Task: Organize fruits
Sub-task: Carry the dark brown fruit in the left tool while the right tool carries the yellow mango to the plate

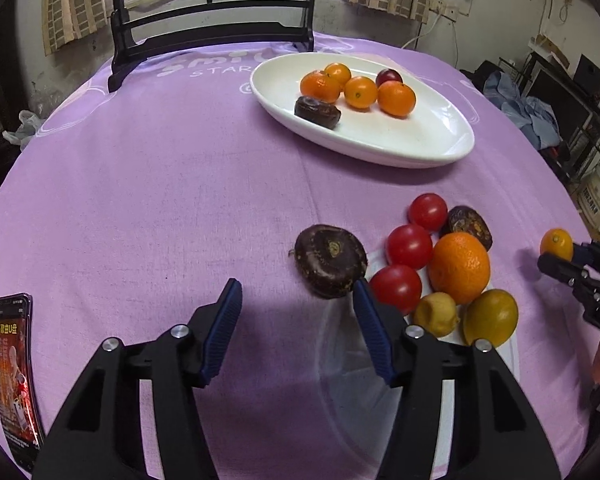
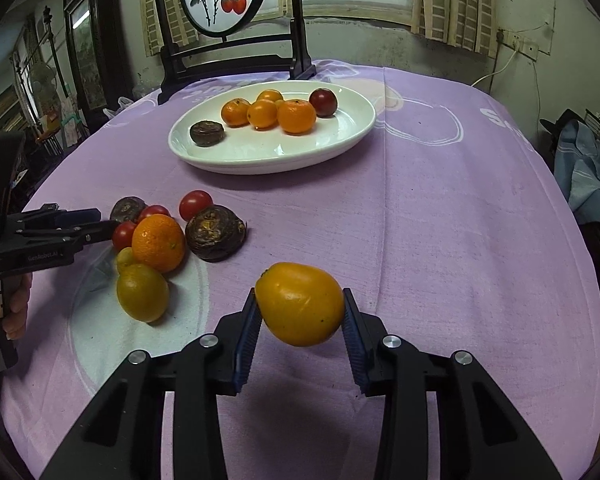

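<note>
kumquat (image 2: pixel 300 304) pinched mid-body between my right gripper (image 2: pixel 300 320) pads, off the cloth: light, smooth, soft-skinned, so gentle squeeze. left gripper (image 1: pixel 296 312) half open, empty; dark water chestnut (image 1: pixel 330 260) just ahead, firm, take its flat sides.

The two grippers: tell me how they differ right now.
The right gripper is shut on a yellow-orange fruit, lifted off the purple cloth; the left gripper holds nothing, its pads apart. The left gripper points at the dark brown fruit beside the loose pile, while the right gripper faces toward the white plate. Both are black with blue ribbed pads and angle downward over the table.
</note>
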Action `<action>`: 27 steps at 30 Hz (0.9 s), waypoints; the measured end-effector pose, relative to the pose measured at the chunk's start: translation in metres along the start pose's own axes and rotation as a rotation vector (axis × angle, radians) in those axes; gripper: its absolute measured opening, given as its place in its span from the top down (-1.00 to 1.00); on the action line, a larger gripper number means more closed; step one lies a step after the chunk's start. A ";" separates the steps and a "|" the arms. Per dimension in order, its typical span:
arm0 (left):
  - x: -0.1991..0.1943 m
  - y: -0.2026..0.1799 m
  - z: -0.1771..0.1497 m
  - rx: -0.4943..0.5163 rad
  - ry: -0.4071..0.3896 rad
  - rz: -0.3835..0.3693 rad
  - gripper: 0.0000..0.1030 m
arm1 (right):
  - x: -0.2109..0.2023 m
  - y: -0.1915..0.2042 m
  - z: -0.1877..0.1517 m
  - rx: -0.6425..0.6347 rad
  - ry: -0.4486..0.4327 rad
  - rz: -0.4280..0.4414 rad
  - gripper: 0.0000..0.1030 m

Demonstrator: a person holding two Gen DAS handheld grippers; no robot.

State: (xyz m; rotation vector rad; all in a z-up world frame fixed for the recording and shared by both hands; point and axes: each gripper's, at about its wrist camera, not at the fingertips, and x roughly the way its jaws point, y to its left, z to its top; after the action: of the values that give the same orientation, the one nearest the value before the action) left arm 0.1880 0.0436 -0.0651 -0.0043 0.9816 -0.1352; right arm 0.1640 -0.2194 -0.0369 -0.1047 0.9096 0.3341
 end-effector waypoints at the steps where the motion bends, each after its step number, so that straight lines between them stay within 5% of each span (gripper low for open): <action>1: 0.001 -0.003 -0.001 0.019 0.006 0.001 -0.08 | 0.000 0.000 0.000 0.001 -0.001 0.001 0.22; 17: 0.019 -0.024 0.015 0.080 -0.003 0.024 0.19 | 0.001 -0.001 0.000 0.008 0.003 0.016 0.22; 27: -0.032 -0.027 0.039 0.055 -0.104 -0.020 0.19 | -0.022 0.015 0.027 -0.027 -0.051 0.069 0.23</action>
State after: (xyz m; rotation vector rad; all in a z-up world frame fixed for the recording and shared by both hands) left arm 0.1996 0.0182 -0.0146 0.0293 0.8741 -0.1788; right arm 0.1669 -0.2043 -0.0021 -0.0900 0.8596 0.4113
